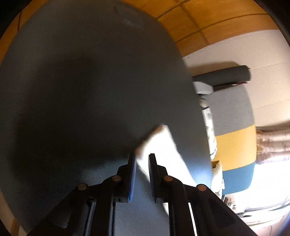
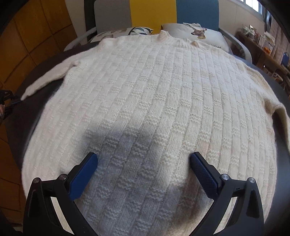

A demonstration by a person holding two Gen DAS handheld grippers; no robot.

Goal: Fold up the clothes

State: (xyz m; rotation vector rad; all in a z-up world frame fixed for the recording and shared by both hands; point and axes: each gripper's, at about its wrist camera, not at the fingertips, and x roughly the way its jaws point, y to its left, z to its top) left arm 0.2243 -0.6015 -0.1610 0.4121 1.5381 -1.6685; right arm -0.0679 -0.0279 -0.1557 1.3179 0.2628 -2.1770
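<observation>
Worked over a dark grey tabletop [image 1: 81, 81], with wood panelling to the left and, at the far side, a grey, yellow and blue striped sofa [image 2: 152, 12] carrying printed cushions [image 2: 195, 32]. Found the cream knitted sweater [image 2: 154, 90] spread flat across that surface, collar at the far edge, hem nearest, both sleeves reaching outward left and right. Judged the folding barely begun: no fold made in body or sleeves, so both sleeves and the body fold all left to do. Held the right gripper [image 2: 144, 159] just above the near middle of the sweater, jaws spread wide, nothing between them, its shadow on the knit directly ahead. Kept the left gripper [image 1: 142, 158] out at the left, jaws narrow, with the end of the left sleeve [image 1: 159, 143] lying at its tips, blurred. Could not tell whether the pads were pinching that cuff or only bracketing it. Took the left sleeve for the first part to fold.
</observation>
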